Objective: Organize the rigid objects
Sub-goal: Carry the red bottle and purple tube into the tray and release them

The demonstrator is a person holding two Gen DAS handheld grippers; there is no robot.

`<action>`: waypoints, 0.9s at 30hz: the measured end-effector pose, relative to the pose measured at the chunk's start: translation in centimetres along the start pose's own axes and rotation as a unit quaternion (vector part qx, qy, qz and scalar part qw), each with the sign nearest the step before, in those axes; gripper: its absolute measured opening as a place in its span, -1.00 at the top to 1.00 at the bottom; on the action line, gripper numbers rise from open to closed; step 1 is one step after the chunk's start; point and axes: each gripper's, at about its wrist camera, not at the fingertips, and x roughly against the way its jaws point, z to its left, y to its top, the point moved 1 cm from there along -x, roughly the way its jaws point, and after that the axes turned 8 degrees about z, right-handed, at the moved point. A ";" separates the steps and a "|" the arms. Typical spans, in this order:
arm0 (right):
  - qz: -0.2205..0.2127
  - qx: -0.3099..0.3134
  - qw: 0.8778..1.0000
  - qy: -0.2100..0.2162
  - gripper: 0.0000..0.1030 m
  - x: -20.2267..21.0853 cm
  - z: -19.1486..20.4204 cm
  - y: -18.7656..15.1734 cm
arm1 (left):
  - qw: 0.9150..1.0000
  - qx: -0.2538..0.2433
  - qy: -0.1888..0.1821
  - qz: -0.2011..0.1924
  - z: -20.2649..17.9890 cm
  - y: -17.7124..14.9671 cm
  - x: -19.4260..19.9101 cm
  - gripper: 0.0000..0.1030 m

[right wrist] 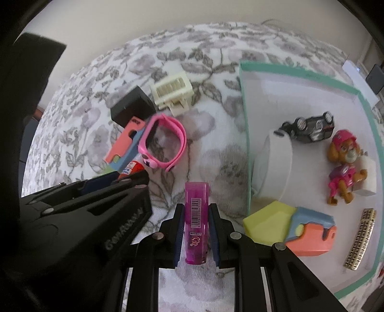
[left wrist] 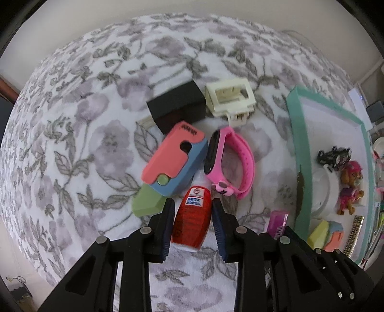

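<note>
— Red plastic fills my left claw [left wrist: 193,205]: both dark pads press the sides of the red glue bottle [left wrist: 192,218], its nozzle aimed at 12 o'clock, the claw low over the blanket.

— And your right?

— My right claw [right wrist: 195,211] is clamped on the magenta lighter [right wrist: 195,220], barcode up, pointing to 12. My left claw's black frame sits at its 9 o'clock.

— Count the loose things.

— On the blanket: one pink watch [left wrist: 230,160], one pink-and-blue folding toy [left wrist: 172,160] with a green tip, one black box [left wrist: 177,105], one cream plastic housing [left wrist: 230,98], clustered at 12 of my left claw. In the tray [right wrist: 247,134] at my right's 2 o'clock: one toy car [right wrist: 309,128], one pup figure [right wrist: 343,165], one white round piece [right wrist: 276,168], one yellow-blue-coral toy [right wrist: 292,228], one gold clip [right wrist: 360,240].

— The surface?

— White fleece blanket [left wrist: 72,144] with grey-purple flowers; a plain pale wall [left wrist: 96,14] behind.
</note>
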 end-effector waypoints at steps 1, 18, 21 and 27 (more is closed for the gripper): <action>-0.004 0.000 1.000 -0.001 0.59 0.2 0.0 0.0 | 1.000 0.002 -0.002 -0.005 0.3 0.0 0.4 0.44; -0.043 -0.001 0.999 0.000 0.59 2.6 0.0 0.0 | 0.998 0.034 -0.030 -0.051 3.0 -0.3 4.4 0.57; -0.053 -0.001 0.999 -0.001 0.59 3.3 0.0 0.0 | 0.996 0.040 -0.031 -0.067 3.5 -0.5 5.5 0.57; -0.092 -0.003 0.996 -0.011 0.59 6.0 -0.3 -0.1 | 0.993 0.042 -0.045 -0.097 3.8 -0.8 7.8 0.57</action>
